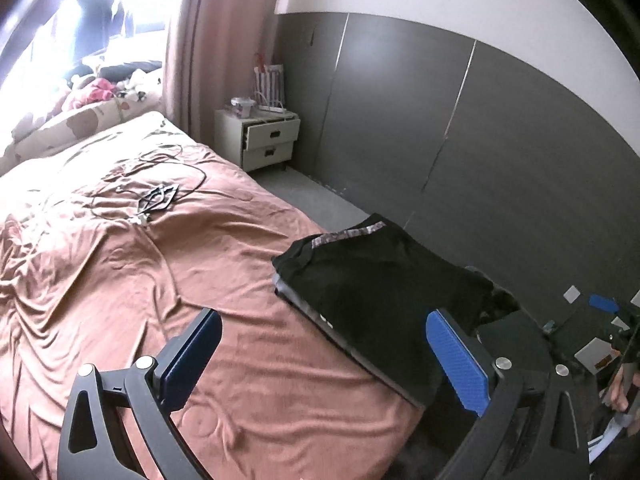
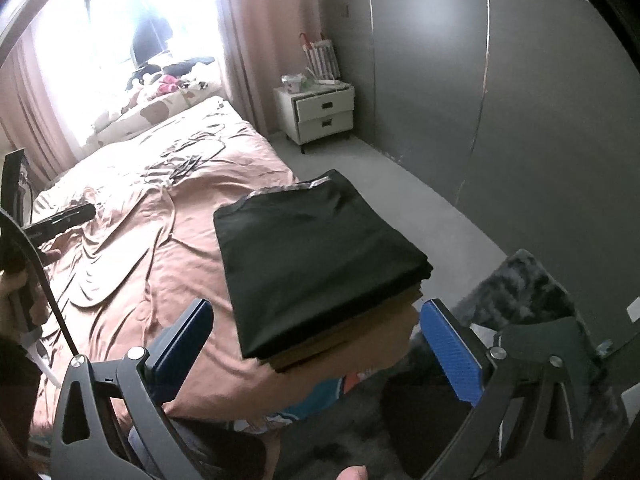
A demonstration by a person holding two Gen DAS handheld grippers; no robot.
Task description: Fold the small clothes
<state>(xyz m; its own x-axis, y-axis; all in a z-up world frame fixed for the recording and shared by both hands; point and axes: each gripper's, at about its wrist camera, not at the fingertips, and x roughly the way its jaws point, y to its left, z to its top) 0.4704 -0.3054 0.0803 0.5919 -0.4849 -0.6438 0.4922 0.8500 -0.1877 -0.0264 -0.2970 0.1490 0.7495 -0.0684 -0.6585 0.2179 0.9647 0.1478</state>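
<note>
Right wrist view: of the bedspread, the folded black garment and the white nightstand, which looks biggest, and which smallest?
1. Bedspread, pink, fills most of the left half.
2. Folded black garment, on a stack at the bed's corner.
3. White nightstand, smallest.

The garment lies much nearer the camera than the nightstand, so their true sizes may differ from this order.

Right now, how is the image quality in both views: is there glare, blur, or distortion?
Left wrist view: the window is blown out white; the wall panels curve from fisheye distortion; the folded black garment looks slightly soft. Right wrist view: the window glares and washes out the pillows; the black garment's near edge is blurred; the corners are black.
</note>
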